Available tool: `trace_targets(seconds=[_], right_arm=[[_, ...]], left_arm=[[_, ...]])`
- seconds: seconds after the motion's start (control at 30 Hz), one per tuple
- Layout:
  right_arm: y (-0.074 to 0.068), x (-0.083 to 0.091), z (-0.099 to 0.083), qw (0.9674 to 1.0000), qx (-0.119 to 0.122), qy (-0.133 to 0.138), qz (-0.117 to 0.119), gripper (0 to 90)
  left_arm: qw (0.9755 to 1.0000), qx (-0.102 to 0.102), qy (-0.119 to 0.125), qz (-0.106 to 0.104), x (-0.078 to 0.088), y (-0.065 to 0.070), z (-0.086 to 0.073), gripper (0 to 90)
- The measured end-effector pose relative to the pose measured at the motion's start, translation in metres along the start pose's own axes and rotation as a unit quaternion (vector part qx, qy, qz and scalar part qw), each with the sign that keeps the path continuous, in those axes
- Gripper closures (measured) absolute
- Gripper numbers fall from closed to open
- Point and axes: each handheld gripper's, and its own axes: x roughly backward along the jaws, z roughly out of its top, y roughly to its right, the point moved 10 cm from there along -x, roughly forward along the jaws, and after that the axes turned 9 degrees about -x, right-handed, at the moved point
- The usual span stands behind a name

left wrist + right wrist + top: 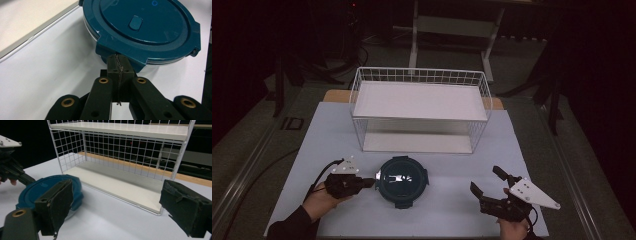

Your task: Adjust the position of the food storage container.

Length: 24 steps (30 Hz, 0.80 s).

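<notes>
A round container with a dark teal lid (402, 181) sits on the white table near the front, a little left of centre. My left gripper (371, 182) lies just left of it, pointing right, jaws shut. In the left gripper view its pads (117, 60) are pressed together, with their tips against the latch tab of the lid (142, 25). Whether they pinch the tab I cannot tell. My right gripper (484, 179) rests at the front right, open and with nothing between its pads (120, 207). The container (47, 190) lies to its left, apart from it.
A white wire shelf rack (419, 107) with two boards stands at the back of the table, its open front facing me (120, 177). The white table top (452, 205) stretches between the container and the right gripper. Dark floor and a stand lie beyond.
</notes>
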Motion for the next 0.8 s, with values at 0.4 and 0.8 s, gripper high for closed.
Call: trace_targets(seconds=[0.4, 0.8], right_arm=[[-0.002, -0.002, -0.002, 1.0000, 0.001, -0.005, 0.004, 11.3], [-0.002, -0.003, -0.002, 1.0000, 0.001, -0.002, 0.007, 11.3]], left_arm=[[0.9996, -0.017, 0.005, -0.021, -0.028, 0.010, 0.024, 89.7], [0.9992, -0.018, 0.009, -0.035, -0.047, 0.011, 0.040, 89.7]])
